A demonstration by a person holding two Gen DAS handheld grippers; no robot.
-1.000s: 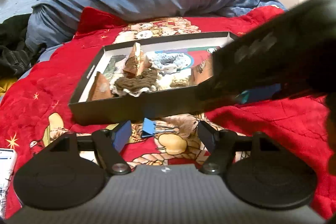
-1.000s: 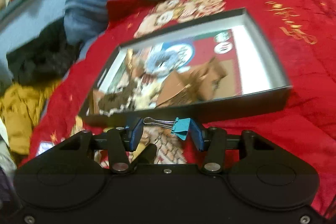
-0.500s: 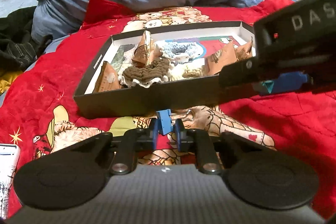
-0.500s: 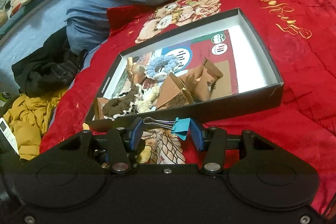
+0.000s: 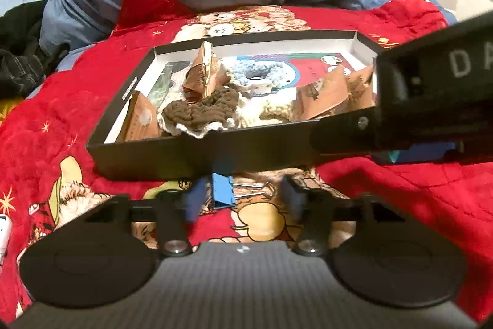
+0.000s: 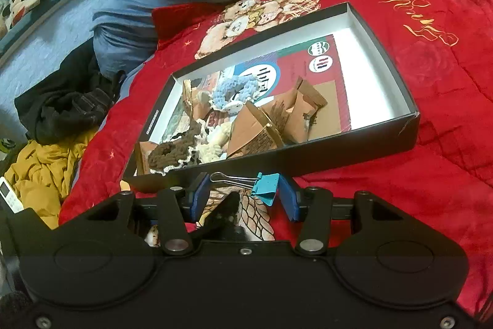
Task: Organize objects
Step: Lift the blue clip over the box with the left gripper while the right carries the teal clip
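Blue steel binder clip (image 5: 224,191) lies on the quilt between my left claw's (image 5: 243,199) just-reopened pads, before the box (image 5: 185,153): light, stiff, slippery (grip its painted body). My right claw (image 6: 243,196) clamps a teal clip (image 6: 265,184).

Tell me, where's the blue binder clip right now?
In the left wrist view, the blue clip lies on the red blanket, between the left gripper's open jaws, before the box.
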